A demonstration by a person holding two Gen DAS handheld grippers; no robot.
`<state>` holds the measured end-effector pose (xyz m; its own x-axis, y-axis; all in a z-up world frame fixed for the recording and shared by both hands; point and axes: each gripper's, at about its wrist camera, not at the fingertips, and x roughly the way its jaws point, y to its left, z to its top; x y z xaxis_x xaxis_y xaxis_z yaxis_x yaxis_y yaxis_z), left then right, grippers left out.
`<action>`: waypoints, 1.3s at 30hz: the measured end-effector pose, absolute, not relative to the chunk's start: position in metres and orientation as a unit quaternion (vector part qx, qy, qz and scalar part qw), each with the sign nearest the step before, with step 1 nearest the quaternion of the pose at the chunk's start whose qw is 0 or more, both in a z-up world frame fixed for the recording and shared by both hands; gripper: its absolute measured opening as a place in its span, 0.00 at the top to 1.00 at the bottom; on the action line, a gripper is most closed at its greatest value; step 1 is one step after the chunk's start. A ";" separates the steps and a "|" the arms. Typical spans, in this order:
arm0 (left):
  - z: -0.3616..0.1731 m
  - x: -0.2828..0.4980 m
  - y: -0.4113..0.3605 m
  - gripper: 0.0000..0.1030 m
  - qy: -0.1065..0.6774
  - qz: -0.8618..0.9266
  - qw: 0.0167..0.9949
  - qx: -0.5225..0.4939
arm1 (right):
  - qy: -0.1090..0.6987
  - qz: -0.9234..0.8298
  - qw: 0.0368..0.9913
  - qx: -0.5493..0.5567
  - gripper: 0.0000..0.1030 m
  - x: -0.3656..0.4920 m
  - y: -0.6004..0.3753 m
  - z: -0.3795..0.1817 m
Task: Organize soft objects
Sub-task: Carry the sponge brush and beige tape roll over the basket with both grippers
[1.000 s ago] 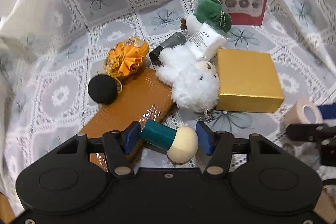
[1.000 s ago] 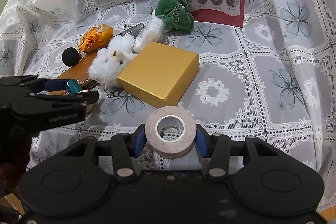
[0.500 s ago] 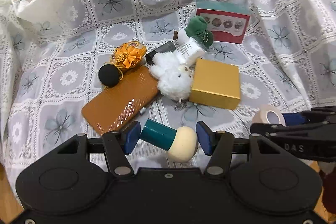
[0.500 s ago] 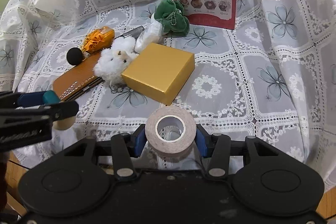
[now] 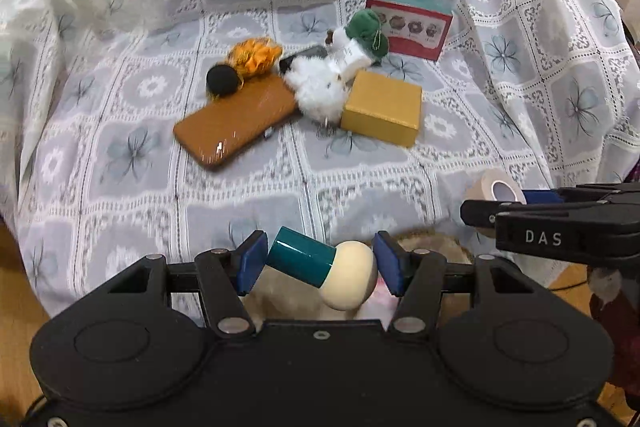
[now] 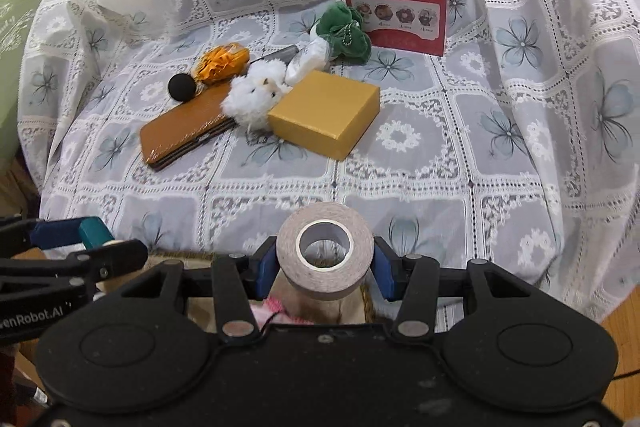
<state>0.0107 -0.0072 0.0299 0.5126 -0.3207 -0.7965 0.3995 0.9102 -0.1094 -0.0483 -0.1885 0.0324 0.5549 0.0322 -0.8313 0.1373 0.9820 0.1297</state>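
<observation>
Meanwhile, at the far left of the lace-covered seat, a black foam ball (image 5: 222, 79) and an orange ruffled fabric pouch (image 5: 255, 55) lie touching the upper end of a tan leather wallet (image 5: 236, 125), whose long axis runs from lower left to upper right; beside it a white fluffy plush toy (image 5: 318, 91) presses against a gold cardboard box (image 5: 382, 108), with a green plush toy (image 5: 367, 33) and a red-and-teal printed box (image 5: 409, 24) behind. Nearer the cameras, the left gripper (image 5: 320, 267) is clamped lightly on a teal-handled brush with a cream rounded head (image 5: 322, 270), handle toward its left pad and head toward the right, while the right gripper (image 6: 325, 263) is closed on a beige roll of tape (image 6: 325, 251), its hole facing the camera. Below both claws, at the front edge of the cloth, the woven rim of what appears to be a basket (image 5: 434, 241) shows, with pink and beige soft things inside; each held item hangs almost directly above it, so the coming move is likely a short descent and release. Against the view a second earlier, both grippers have drawn back and up from the pile, which now lies well apart from them, and the basket has come into sight.
</observation>
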 end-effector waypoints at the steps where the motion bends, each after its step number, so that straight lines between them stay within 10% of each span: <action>1: 0.029 0.007 -0.005 0.46 0.451 -0.206 0.868 0.042 | 0.472 -0.029 0.877 0.088 0.54 -0.052 -0.187 0.033; 39: -0.020 -0.006 0.004 0.46 0.576 -0.121 0.809 0.007 | 0.543 0.011 0.837 0.071 0.54 -0.105 -0.165 0.011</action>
